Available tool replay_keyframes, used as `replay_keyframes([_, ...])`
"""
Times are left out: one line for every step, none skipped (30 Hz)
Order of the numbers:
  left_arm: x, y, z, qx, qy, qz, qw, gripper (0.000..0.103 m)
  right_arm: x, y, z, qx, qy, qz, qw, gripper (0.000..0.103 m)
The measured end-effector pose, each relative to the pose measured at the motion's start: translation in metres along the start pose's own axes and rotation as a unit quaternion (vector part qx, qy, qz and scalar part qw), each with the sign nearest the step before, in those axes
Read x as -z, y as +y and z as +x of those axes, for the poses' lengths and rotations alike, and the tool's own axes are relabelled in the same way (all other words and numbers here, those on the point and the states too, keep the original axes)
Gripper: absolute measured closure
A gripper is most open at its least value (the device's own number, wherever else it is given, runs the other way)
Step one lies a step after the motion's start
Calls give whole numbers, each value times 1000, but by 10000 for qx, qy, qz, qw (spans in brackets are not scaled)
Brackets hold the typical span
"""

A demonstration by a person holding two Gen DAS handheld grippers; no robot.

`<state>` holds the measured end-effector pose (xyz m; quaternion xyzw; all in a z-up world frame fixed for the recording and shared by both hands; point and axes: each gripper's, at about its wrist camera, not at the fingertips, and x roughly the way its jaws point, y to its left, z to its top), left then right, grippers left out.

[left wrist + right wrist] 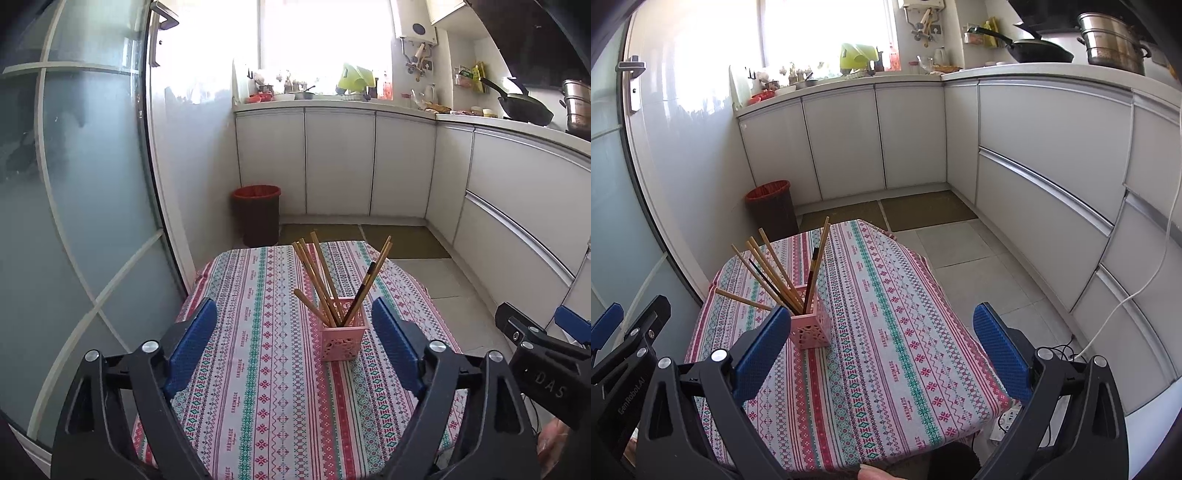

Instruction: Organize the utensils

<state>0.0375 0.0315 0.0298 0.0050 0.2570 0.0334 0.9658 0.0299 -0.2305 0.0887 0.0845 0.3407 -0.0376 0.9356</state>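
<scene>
Left wrist view: our left gripper (293,343) is spread wide, blue pads (192,347) well apart, nothing between them. It hangs above the near part of the table (258,369), which wears a striped patterned cloth. The pink holder (341,328) stands upright on the cloth, ahead of the gripper and between the two pads in line of sight, nearer the right pad, not touching either. Chopsticks (317,280) stand in it, fanned out: most lean left, a pair leans right, and one dark stick (364,291) sits among them. Our right gripper (546,354) pokes in at the right edge; only part of it shows here, so we cannot tell its opening from this view. Behind: a red-lined bin (256,216) on the floor by the white cabinets (340,162).

Right wrist view: right gripper (882,343) is also wide open and holds nothing, pads (1001,347) far apart over the cloth. The holder (810,330) sits left of centre, just beside the tip of the left-hand pad, which overlaps its corner in the picture; we cannot tell whether they touch. The chopsticks (775,269) fan up and left, with the dark stick (813,271) nearly upright. The left gripper (624,347) shows at the left edge. A white cable (1145,280) runs down the cabinet fronts on the right to the floor.
</scene>
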Motion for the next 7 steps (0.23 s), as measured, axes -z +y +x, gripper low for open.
replay_keyframes([0, 1, 0, 8, 8, -59, 10000, 8, 0, 0, 1, 1, 6, 1, 10000, 7])
replay_keyframes([0, 2, -1, -26, -16, -102, 9999, 7, 0, 0, 1, 7, 9, 5, 10000, 7])
replay_keyframes([-1, 2, -3, -40, -49, -117, 9999, 7, 0, 0, 2, 16, 17, 7, 10000, 7])
replay_keyframes([-1, 2, -4, -29, -64, -121, 9999, 7, 0, -1, 2, 21, 31, 15, 10000, 7])
replay_keyframes([-2, 2, -4, -30, -62, -124, 9999, 7, 1, -1, 3, 14, 49, 25, 10000, 7])
replay_keyframes([-2, 1, -4, -36, -63, -111, 9999, 7, 0, 0, 3, 10, 58, 33, 10000, 7])
replay_keyframes([-2, 0, -4, -48, -58, -95, 9999, 7, 1, -1, 3, 10, 56, 36, 10000, 7])
